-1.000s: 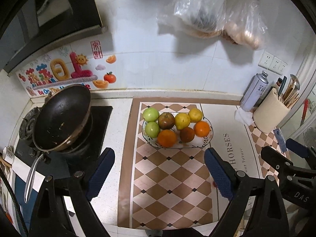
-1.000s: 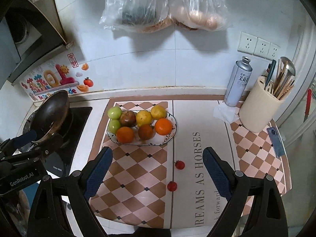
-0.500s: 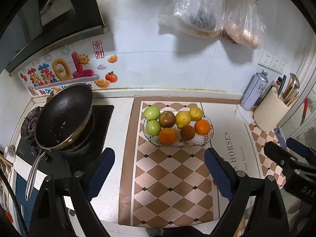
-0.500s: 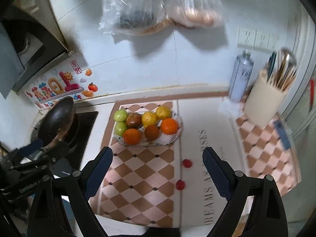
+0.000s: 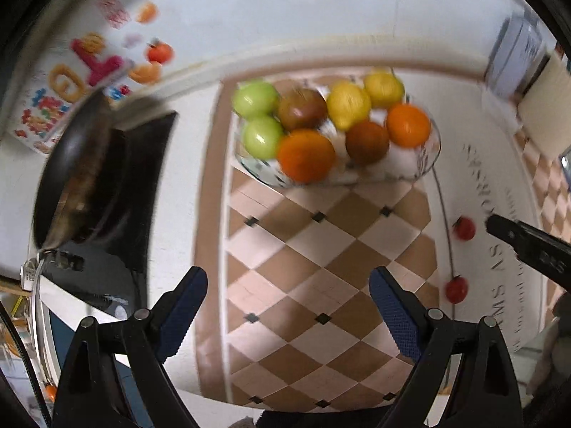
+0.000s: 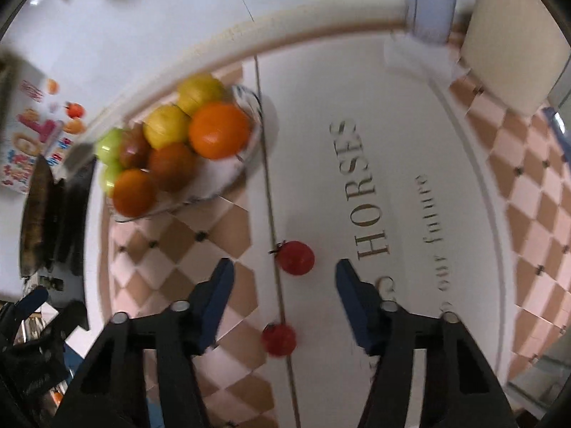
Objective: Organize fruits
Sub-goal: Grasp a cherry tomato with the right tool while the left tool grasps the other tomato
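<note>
A patterned plate [image 5: 426, 164] holds green apples, lemons, oranges [image 5: 306, 155] and darker fruit on the checked counter mat. Two small red tomatoes [image 5: 464, 229] [image 5: 456, 289] lie loose on the mat to its right. My left gripper [image 5: 287, 287] hangs open over bare checks in front of the plate, nothing between its fingers. My right gripper [image 6: 284, 271] points down over the tomatoes, its jaws closing. One tomato [image 6: 296, 257] lies just ahead between the tips and the other tomato [image 6: 279, 339] lies further back between the fingers. The pads touch neither. The plate [image 6: 221, 178] sits up left.
A black frying pan [image 5: 71, 164] stands on the stove at the left. A spray can [image 6: 430, 3] and a cream utensil holder [image 6: 514, 46] stand against the back wall at the right. The right gripper's arm [image 5: 528, 246] reaches in beside the tomatoes.
Both grippers have dropped toward the counter and tilted down, so the plate and tomatoes look much nearer. The right gripper's jaws have narrowed and now straddle the tomatoes.
</note>
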`<move>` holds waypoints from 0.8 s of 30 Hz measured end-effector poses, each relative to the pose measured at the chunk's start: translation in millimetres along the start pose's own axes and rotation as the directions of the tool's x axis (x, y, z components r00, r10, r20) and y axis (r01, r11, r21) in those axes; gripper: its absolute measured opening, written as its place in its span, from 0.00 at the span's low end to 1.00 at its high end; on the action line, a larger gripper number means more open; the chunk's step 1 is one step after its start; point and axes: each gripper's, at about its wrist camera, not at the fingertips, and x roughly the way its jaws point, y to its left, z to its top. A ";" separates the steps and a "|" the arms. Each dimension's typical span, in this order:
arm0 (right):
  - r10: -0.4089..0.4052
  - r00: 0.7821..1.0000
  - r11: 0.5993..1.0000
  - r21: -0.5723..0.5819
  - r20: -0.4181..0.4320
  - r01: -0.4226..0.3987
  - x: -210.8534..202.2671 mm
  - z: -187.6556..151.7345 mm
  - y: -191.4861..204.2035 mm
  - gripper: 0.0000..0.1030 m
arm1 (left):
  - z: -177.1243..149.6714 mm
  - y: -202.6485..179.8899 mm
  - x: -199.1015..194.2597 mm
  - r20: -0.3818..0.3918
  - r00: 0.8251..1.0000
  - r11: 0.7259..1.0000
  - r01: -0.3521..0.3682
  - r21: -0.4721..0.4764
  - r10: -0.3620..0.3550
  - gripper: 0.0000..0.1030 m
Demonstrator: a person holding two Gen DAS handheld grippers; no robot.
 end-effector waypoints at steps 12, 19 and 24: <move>0.004 0.999 0.999 0.040 0.032 -0.005 7.1 -10.8 -23.9 0.32 | 10.1 -55.8 48.4 -0.149 0.979 0.986 0.154 0.067 -0.143 0.90; -0.037 0.998 0.990 0.137 0.044 0.031 -29.0 -43.2 -72.1 0.32 | 2.6 -122.1 56.7 -0.245 0.924 0.927 0.338 0.164 -0.293 0.90; -0.062 0.997 0.981 0.185 0.040 0.053 -38.6 -60.3 -96.4 0.32 | -7.5 -165.1 62.4 -0.267 0.915 0.886 0.372 0.276 -0.301 0.75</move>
